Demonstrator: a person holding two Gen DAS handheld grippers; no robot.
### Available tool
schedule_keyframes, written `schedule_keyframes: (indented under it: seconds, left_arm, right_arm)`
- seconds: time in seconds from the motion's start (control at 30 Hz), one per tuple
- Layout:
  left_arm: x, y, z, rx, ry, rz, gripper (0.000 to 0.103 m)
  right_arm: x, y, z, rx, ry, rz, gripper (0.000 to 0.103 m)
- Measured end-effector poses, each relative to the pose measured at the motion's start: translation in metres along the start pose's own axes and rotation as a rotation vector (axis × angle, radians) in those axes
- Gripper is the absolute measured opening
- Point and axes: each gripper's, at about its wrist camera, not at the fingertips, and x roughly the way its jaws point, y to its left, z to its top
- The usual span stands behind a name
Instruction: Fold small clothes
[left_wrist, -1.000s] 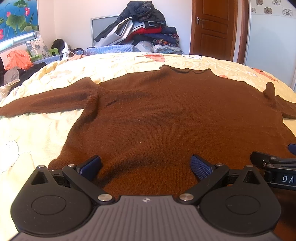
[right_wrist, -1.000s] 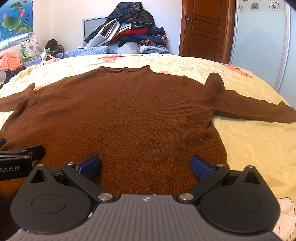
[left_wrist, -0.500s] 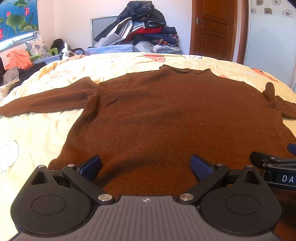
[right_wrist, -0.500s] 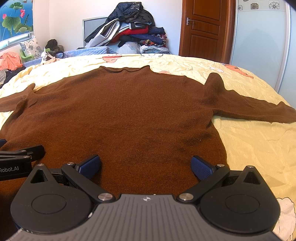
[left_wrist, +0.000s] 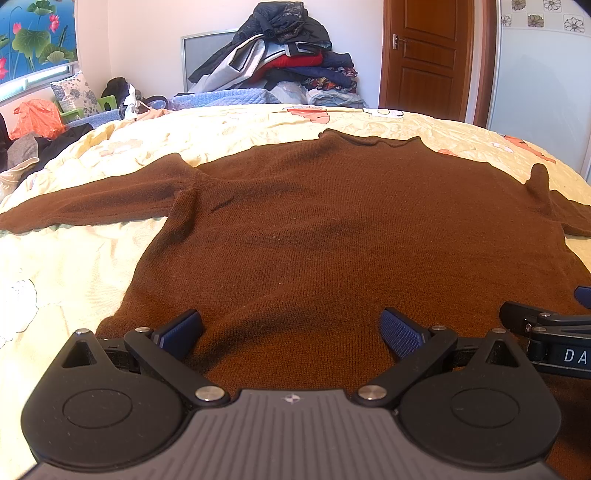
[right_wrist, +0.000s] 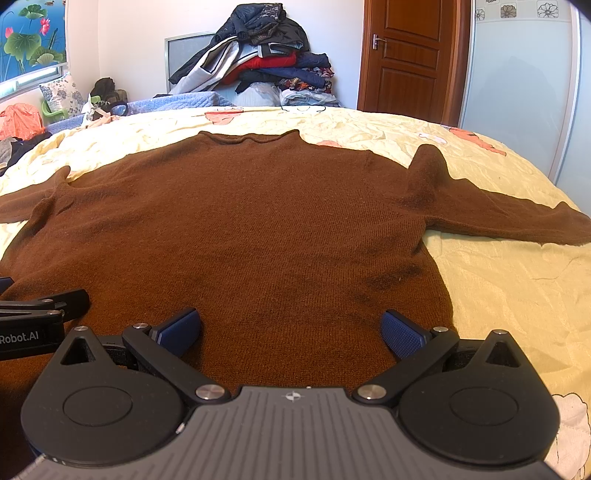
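Observation:
A brown knitted sweater (left_wrist: 332, 229) (right_wrist: 258, 221) lies flat on the bed, collar at the far side, both sleeves spread outward. My left gripper (left_wrist: 291, 330) hovers over the hem near its left corner, wide open, nothing between its blue pads (left_wrist: 400, 332). My right gripper (right_wrist: 291, 330) is over the hem near the right corner, also wide open and empty. Each gripper shows at the edge of the other's view: the right gripper (left_wrist: 546, 332) at the left wrist view's right edge, the left gripper (right_wrist: 37, 317) at the right wrist view's left edge.
The bed has a pale yellow printed cover (left_wrist: 74, 277) (right_wrist: 517, 288). A tall pile of clothes (left_wrist: 280, 62) stands behind the bed against the wall. A wooden door (right_wrist: 410, 55) is at the back right. More clutter and an orange bag (left_wrist: 35, 122) lie at the far left.

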Motion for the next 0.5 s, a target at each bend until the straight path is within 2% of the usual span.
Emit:
schedule_keyframes:
  seconds: [0.07,0.1,0.17,0.2,0.27,0.33,0.4,0.5]
  left_arm:
    - [0.0,0.0,0.0,0.0,0.001,-0.001,0.103]
    - [0.0,0.0,0.0,-0.001,0.001,-0.001,0.103]
    - [0.0,0.0,-0.001,-0.002,0.001,-0.003,0.103]
    - [-0.001,0.001,-0.001,-0.003,0.0,-0.004,0.103]
    - [-0.001,0.001,-0.001,-0.003,0.001,-0.004,0.103]
    - [-0.001,0.0,-0.002,-0.002,0.001,-0.002,0.103]
    - [-0.001,0.001,-0.002,-0.003,0.002,-0.003,0.103]
    - [-0.001,0.0,-0.002,-0.002,0.001,-0.003,0.103]
  right_arm:
    - [-0.001,-0.001,0.001,-0.006,0.008,0.011,0.103]
    - [-0.002,-0.005,0.004,-0.014,0.022,0.045,0.103]
    - [-0.007,-0.025,0.015,0.041,0.031,0.111,0.102]
    - [-0.013,-0.04,0.022,0.084,0.005,0.133,0.102]
    - [-0.03,-0.077,0.037,0.155,-0.099,0.15,0.103]
    - [-0.042,-0.125,0.05,0.211,-0.194,0.129,0.103]
    - [-0.041,-0.175,0.062,0.281,-0.212,0.095,0.103]
    - [-0.032,-0.272,0.069,0.516,-0.221,0.042,0.103]
